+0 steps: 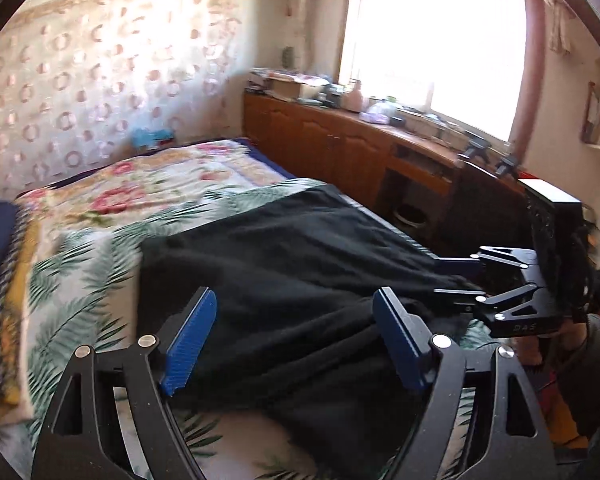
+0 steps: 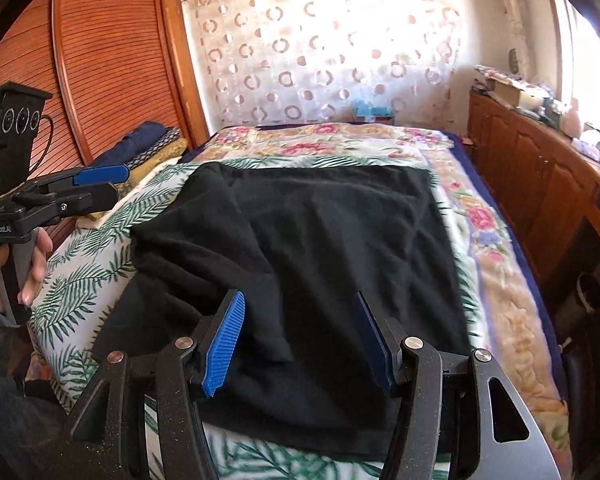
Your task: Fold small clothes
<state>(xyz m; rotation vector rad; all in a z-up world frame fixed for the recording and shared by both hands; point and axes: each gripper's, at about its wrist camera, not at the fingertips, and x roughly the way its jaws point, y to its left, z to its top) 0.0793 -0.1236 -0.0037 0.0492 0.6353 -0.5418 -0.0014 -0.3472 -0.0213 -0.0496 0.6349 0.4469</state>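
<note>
- A black garment (image 2: 320, 248) lies spread on a bed, on top of a palm-leaf sheet (image 2: 84, 264) that covers the near part of the mattress.
- Its long axis runs from the near edge of the bed toward the far wall. The far edge is straight and lies across the bed; the near edge hangs close to the bed's near side.
- The left part of the cloth is bunched and folded over itself, with a flap lying diagonally across the middle. The right part lies flatter.
- The left tool (image 1: 290, 344) has its blue pads spread wide above the near left part of the garment. Nothing is between them but air, and the pads press on nothing.
- In the right wrist view the left tool (image 2: 100, 186) appears at the far left, held by a hand (image 2: 16, 272), with its fingers apart and off the cloth.
- The right tool (image 2: 300, 340) hovers over the near middle of the garment with its pads partly spread, gripping nothing. Seen from the left, the right tool (image 1: 456, 280) sits at the garment's right edge, its fingers apart.
- A floral blanket (image 2: 332, 140) covers the far half of the bed.
- Folded dark blue and yellow cloths (image 2: 148, 144) are stacked at the far left, beside a wooden wardrobe (image 2: 112, 60).
- A wooden cabinet (image 1: 332, 140) runs along the right wall under a bright window (image 1: 440, 40), its top cluttered with small items.
</note>
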